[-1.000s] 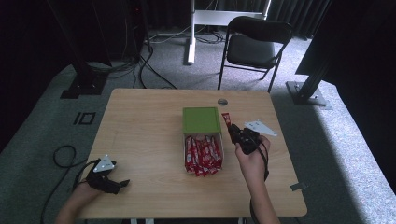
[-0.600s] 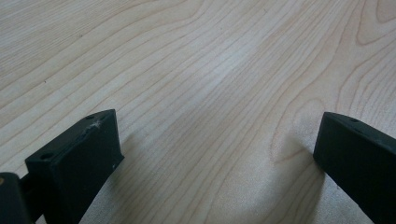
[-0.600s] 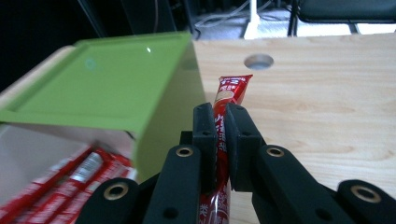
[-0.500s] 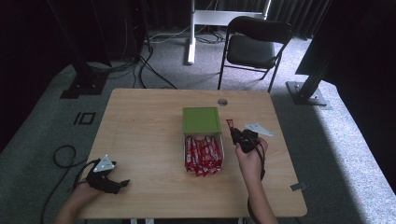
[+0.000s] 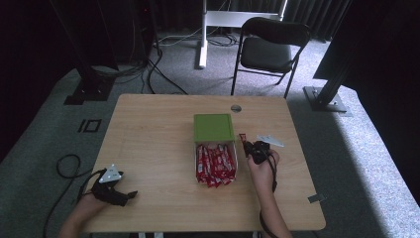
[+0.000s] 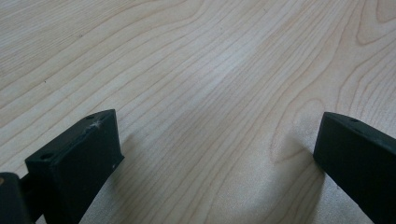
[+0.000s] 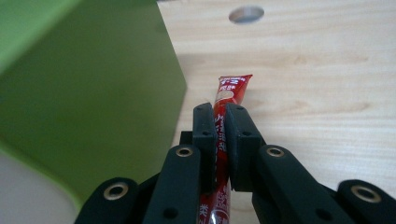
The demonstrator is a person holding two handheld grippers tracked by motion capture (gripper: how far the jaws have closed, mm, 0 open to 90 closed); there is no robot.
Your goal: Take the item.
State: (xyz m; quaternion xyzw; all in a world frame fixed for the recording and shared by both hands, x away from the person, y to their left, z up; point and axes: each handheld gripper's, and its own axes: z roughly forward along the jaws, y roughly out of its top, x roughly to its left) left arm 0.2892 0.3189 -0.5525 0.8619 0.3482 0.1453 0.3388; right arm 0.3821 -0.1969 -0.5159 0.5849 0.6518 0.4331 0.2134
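Observation:
A white box holds several red sachets at the table's middle; its green lid stands against the far end. My right gripper hovers just right of the box, shut on a single red sachet. In the right gripper view the red sachet sticks out forward between the jaws of the right gripper, with the green lid close on the left. My left gripper rests near the front left corner. Its jaws stand wide apart over bare wood, and the left gripper holds nothing.
A round cable hole sits near the wooden table's far edge. Behind the table a black folding chair stands on the carpet. Cables trail off the table's left side.
My right gripper with the sachet has drifted slightly toward the box and down. The left gripper has stayed put.

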